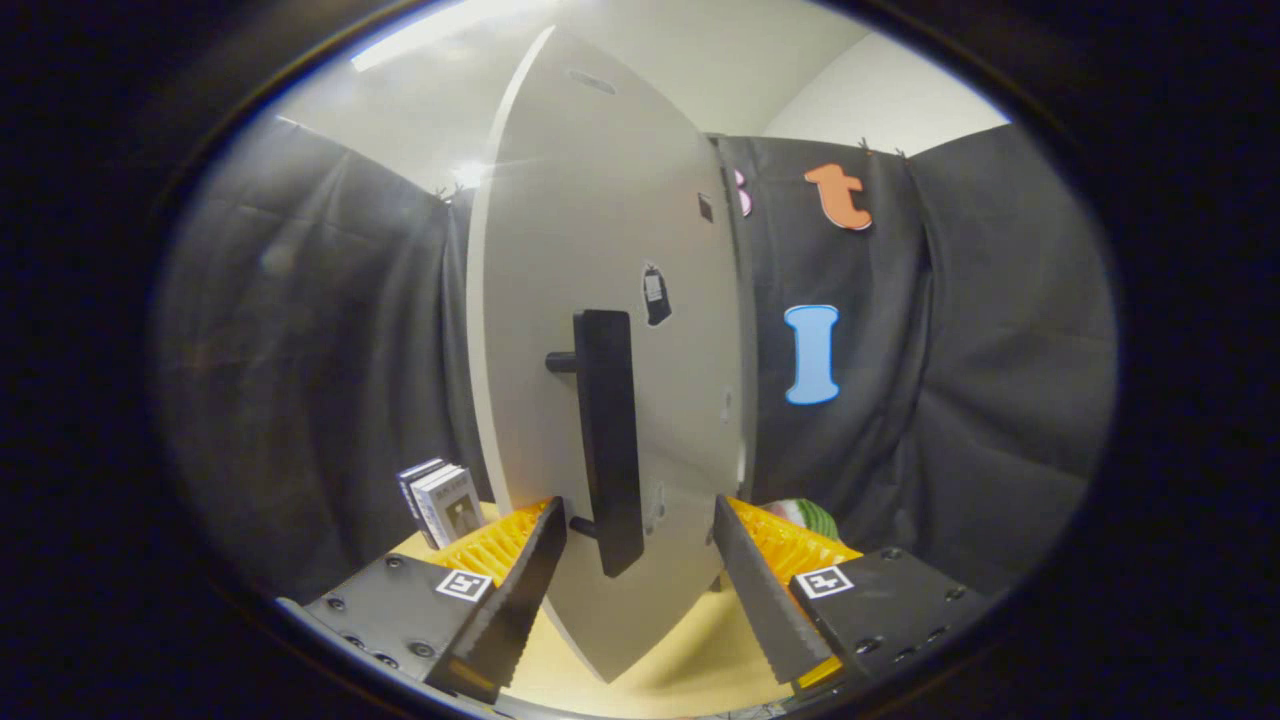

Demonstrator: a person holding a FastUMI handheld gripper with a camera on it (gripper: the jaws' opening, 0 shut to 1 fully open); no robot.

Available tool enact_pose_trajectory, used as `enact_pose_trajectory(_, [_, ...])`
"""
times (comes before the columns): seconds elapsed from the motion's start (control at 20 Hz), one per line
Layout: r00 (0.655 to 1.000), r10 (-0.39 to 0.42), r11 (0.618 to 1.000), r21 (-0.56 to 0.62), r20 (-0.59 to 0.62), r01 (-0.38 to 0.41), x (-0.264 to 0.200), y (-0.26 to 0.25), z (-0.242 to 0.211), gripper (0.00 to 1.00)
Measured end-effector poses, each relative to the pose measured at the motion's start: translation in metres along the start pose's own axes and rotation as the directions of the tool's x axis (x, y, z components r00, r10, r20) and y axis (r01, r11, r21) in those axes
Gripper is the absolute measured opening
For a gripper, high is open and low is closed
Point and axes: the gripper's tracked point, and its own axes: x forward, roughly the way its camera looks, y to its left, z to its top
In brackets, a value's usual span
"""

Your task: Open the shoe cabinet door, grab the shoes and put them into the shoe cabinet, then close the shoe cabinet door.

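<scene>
Fingers (640, 560) stand wide apart and hold nothing, straddling the lower end of the dark bar handle (608, 440) on the pale shoe cabinet door (600, 250), which rises just ahead of them. No shoes can be made out. If the fingers close off-centre, I judge they could slip off the handle's tip, or one could scrape the door panel. Left of the door a small stack of boxes (442, 500) sits on the tan desk (690, 660); right of it, something green-striped (812, 516). Black cloth hangs behind.
</scene>
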Motion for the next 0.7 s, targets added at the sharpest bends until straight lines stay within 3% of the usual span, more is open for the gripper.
enact_pose_trajectory(0.45, [0.996,0.088,0.996,0.005,-0.022,-0.088,0.052,0.070,-0.009,0.97])
enact_pose_trajectory(0.7, [0.995,0.093,0.996,0.001,-0.028,-0.093,0.082,0.095,-0.012,0.98])
